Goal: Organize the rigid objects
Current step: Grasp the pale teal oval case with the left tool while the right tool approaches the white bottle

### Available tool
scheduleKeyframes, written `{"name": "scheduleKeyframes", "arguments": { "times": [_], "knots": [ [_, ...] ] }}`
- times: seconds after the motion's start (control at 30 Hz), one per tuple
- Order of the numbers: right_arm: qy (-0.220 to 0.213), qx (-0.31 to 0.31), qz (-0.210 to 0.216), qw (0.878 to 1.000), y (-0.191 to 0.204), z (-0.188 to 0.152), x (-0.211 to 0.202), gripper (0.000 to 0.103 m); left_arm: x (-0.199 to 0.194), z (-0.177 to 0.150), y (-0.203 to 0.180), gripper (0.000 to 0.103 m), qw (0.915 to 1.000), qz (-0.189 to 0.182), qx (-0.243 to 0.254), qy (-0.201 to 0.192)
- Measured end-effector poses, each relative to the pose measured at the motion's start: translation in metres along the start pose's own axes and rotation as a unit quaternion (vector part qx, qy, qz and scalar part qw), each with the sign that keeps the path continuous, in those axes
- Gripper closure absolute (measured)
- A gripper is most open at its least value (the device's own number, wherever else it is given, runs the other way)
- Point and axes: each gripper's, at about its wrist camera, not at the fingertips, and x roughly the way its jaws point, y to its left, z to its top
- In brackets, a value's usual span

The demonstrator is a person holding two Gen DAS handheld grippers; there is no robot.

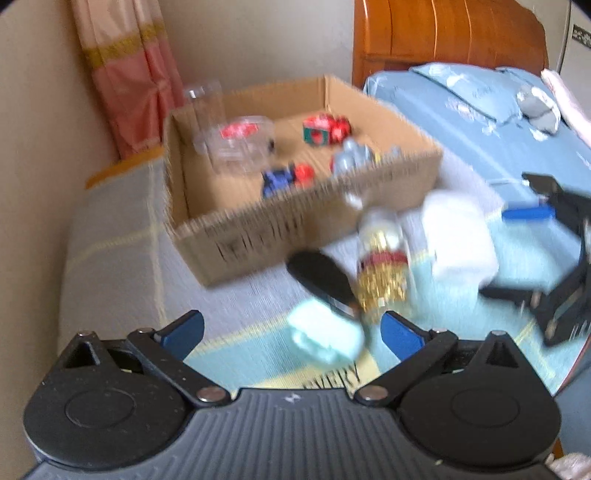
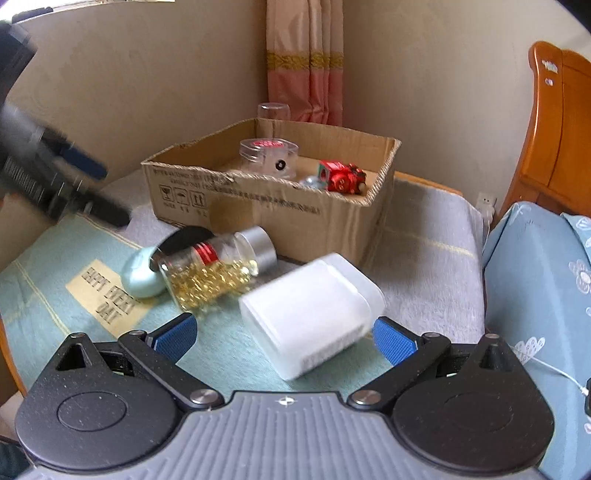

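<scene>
Both grippers, left [image 1: 291,334] and right [image 2: 284,336], are hovering wide open, holding nothing; the white tub [image 2: 310,317] is lying mid-mat, needing a square, centred squeeze toward the cardboard box [image 2: 266,206]

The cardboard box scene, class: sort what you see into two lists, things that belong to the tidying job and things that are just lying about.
Job:
cardboard box
frosted white container
capsule bottle
mint green egg-shaped case
black oval item
red toy train already in the box

Lying about:
curtain
blue bedding
wooden headboard
</scene>
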Motion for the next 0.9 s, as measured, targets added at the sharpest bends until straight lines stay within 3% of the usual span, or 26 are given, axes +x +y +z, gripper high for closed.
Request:
{"name": "scheduleKeyframes", "arguments": {
  "times": [0.17, 0.37, 0.57, 0.73, 0.9],
  "knots": [
    [-0.006, 0.003, 0.025, 1.0, -0.024, 0.013, 0.013, 0.0, 0.02, -0.02, -0.007, 0.002, 0.9999, 0.007, -0.01, 0.009],
    [0.014, 0.023, 0.065, 0.997, -0.042, 0.025, 0.042, 0.0, 0.028, -0.031, -0.019, 0.002, 0.9983, 0.048, 0.016, -0.028],
    [0.045, 0.008, 0.068, 0.997, -0.03, 0.018, 0.047, 0.0, 0.032, -0.034, -0.014, 0.001, 0.9991, 0.027, 0.009, -0.03],
    [0.061, -0.004, 0.072, 0.996, -0.017, 0.002, 0.033, 0.0, 0.031, -0.036, -0.012, 0.001, 0.9978, -0.001, 0.055, -0.035],
    [0.063, 0.008, 0.045, 0.997, -0.004, -0.012, 0.025, 0.0, 0.035, -0.03, -0.013, 0.001, 0.993, -0.027, 0.107, -0.043]
  ]
}}
